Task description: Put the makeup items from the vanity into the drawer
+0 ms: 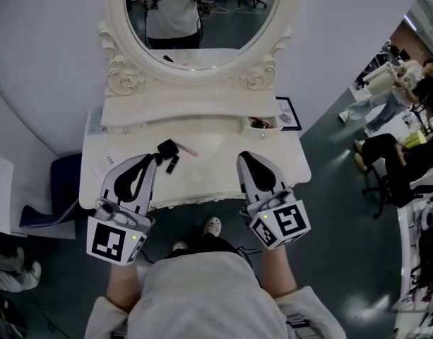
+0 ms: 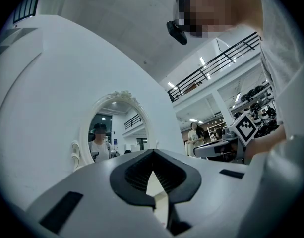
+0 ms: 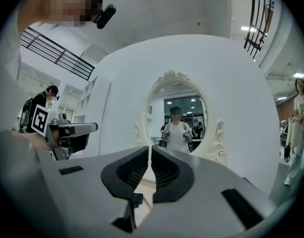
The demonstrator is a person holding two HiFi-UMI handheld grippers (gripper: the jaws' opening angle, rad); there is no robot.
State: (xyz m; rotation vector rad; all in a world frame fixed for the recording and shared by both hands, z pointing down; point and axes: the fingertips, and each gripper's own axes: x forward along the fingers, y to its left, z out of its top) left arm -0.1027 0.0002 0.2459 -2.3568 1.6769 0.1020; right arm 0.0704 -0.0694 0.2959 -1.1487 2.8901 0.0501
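Note:
On the white vanity top (image 1: 216, 154) lie a black compact (image 1: 167, 147), a small black tube (image 1: 172, 164) and a pink pencil (image 1: 188, 150). My left gripper (image 1: 157, 159) hovers at the front edge with its tips just beside the black tube, jaws shut and empty (image 2: 152, 152). My right gripper (image 1: 242, 158) is level with it to the right over bare top, also shut and empty (image 3: 150, 150). Below its jaws the black tube (image 3: 137, 199) and the pink pencil (image 3: 148, 205) show. A small open compartment (image 1: 262, 123) at the vanity's back right holds dark items.
An oval mirror (image 1: 202, 20) in a carved frame stands at the back of the vanity. A framed card (image 1: 287, 113) sits at the right end and a paper slip (image 1: 103, 165) at the left. A dark blue bag (image 1: 61, 182) lies on the floor at the left. People and office chairs (image 1: 386, 154) are at the right.

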